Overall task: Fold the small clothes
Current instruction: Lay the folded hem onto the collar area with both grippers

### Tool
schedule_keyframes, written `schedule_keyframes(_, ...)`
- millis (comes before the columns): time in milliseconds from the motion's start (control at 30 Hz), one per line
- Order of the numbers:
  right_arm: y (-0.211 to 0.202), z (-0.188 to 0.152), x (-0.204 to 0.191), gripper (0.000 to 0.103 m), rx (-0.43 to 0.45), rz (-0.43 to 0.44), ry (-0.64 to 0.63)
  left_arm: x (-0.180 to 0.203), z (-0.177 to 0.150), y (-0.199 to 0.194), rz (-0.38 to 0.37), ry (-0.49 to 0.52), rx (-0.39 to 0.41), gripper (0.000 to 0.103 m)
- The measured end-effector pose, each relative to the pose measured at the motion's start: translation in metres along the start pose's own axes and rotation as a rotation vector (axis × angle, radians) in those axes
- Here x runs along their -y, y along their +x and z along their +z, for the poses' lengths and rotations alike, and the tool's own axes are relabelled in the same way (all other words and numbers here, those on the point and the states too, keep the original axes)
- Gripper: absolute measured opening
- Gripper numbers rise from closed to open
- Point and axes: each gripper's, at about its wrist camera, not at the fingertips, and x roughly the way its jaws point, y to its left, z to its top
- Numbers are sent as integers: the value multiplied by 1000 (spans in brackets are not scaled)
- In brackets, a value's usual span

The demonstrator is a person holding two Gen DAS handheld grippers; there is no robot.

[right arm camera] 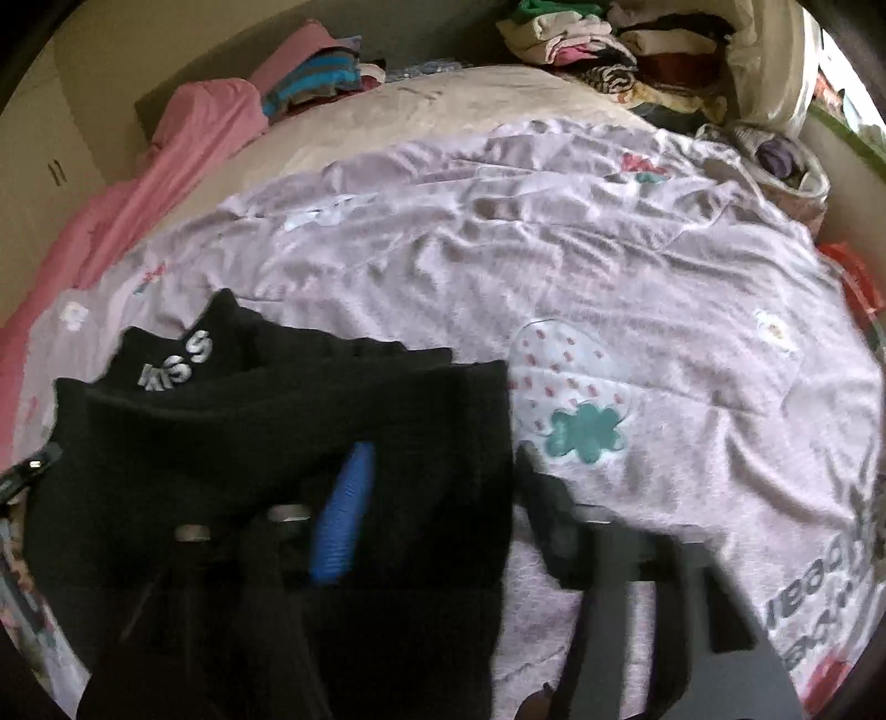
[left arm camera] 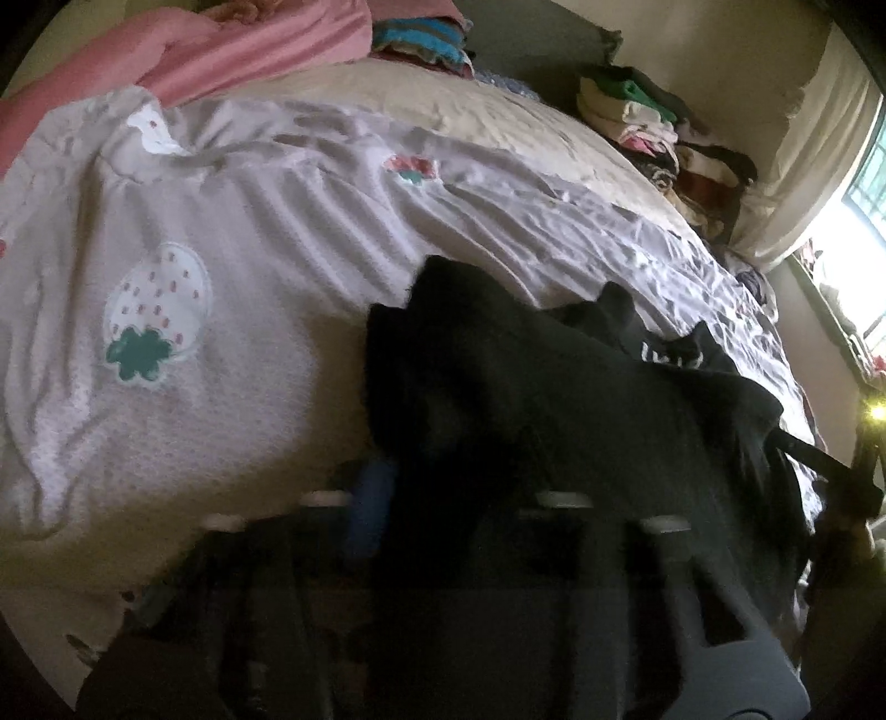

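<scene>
A small black garment (right arm camera: 288, 421) with white letters hangs between both grippers over the bed. In the right wrist view my right gripper (right arm camera: 443, 459) is shut on the garment's near edge; one blue pad (right arm camera: 343, 520) shows against the cloth. In the left wrist view the same black garment (left arm camera: 554, 399) drapes over my left gripper (left arm camera: 465, 487). It hides one finger and leaves only a blue pad (left arm camera: 371, 498) showing at its left edge. The left jaws stand nearly together on the cloth. The letter end of the garment lies on the lilac blanket (right arm camera: 609, 266).
The lilac blanket (left arm camera: 249, 221) with strawberry patches covers the near part of the bed, over a beige sheet (left arm camera: 443, 105). A pink cloth (left arm camera: 232, 50) lies at the far left. Stacks of folded clothes (left arm camera: 664, 133) stand at the far right by a pillow (left arm camera: 808, 155).
</scene>
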Motion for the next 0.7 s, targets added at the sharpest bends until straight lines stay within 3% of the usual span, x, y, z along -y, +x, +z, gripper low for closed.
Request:
schedule_keyframes(67, -8, 0, -5, 9, 29, 7, -17, 1, 1, -6, -3, 14, 18, 7)
schedule_keyframes(267, -56, 10, -17, 8, 190, -4, -64, 12, 7, -44, -14, 80, 143, 5)
schedule_keyframes(367, -64, 20, -21, 8, 237, -8, -78, 13, 8, -48, 23, 89, 166, 3)
schedule_keyframes(533, -30, 22, -19, 8, 182, -59, -74, -3, 5, -28, 75, 49, 119, 3)
schedule_keyframes(700, 9, 5, -12, 10, 100, -126, -46, -6, -7, -11, 116, 82, 67, 4)
